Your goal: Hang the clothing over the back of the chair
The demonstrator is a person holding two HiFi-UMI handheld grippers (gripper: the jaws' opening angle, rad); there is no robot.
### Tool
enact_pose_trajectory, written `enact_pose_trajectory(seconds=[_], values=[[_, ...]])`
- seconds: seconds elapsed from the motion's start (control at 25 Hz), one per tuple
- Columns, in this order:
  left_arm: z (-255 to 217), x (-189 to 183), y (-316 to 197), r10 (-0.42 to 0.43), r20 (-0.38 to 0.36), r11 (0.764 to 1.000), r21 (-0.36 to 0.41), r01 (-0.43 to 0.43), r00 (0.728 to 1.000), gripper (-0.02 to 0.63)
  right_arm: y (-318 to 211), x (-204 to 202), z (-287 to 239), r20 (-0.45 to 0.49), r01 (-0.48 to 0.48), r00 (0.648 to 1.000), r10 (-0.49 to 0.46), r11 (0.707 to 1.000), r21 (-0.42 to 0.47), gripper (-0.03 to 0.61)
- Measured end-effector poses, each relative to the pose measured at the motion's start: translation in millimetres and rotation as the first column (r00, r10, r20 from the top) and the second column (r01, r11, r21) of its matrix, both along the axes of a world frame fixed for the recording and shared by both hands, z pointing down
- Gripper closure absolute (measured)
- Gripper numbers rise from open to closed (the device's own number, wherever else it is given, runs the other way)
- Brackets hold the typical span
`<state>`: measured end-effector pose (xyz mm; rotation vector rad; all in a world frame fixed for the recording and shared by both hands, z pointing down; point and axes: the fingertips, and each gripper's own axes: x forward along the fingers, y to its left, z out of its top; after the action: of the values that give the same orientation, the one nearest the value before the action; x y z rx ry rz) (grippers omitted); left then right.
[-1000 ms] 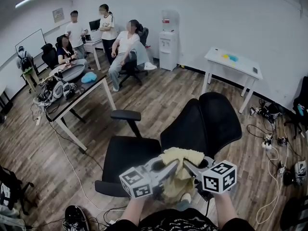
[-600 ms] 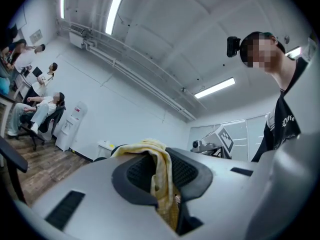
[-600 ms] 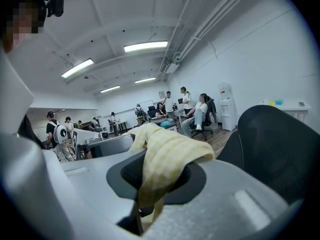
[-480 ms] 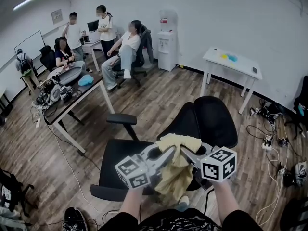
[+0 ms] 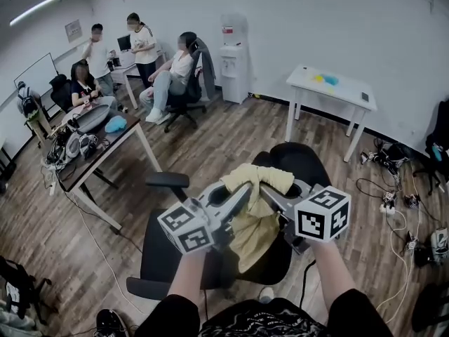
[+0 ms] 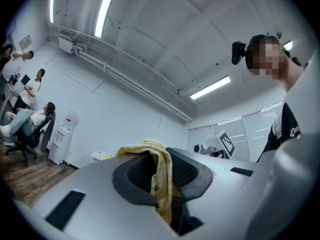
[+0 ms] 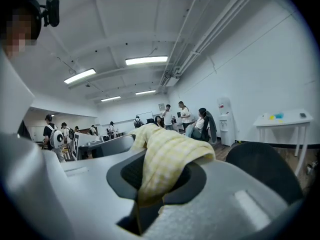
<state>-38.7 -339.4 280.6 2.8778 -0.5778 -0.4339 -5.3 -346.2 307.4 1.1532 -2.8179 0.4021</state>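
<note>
Clothing (image 5: 256, 213): a pale yellow checked garment, held bunched in the air between both claws, above the seat (image 5: 165, 241) of the black office chair. Its backrest (image 5: 302, 163) stood just beyond, at 12 o'clock. Whether cloth touched chair could not be told.

The left claw (image 5: 238, 195) was narrowed onto one fold. The right claw (image 5: 272, 195) was pinched on another fold beside it. The rest hung loose below.

Step, as judged: carry and lift; the garment was not yet draped. The next move would call for passing the cloth over the backrest's top edge, spreading the claws so it straddles the edge, then letting go.

Room: armrest (image 5: 167, 180) at 10 o'clock, well apart; cluttered worktop (image 5: 116, 142) farther that way; white table (image 5: 337, 93) at 1 o'clock; floor cables (image 5: 389, 195) at 3 o'clock. The approach looked open. The chair probably swivels under a push.
</note>
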Motion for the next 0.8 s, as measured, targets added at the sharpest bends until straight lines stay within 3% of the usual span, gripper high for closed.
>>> enact_pose_trajectory(seconds=[0.28, 0.8], values=[[-9, 27, -19, 0.004, -0.008, 1.000, -0.006, -0.004, 1.000, 0.558, -19, 28, -10, 0.015, -0.001, 1.000, 0.001, 1.000, -0.001, 0.522], [-39, 85, -31, 0.055, -0.013, 0.998, 0.014, -0.054, 0.998, 0.558, -34, 86, -42, 0.011, 0.082, 0.997, -0.082, 0.997, 0.002, 0.522]])
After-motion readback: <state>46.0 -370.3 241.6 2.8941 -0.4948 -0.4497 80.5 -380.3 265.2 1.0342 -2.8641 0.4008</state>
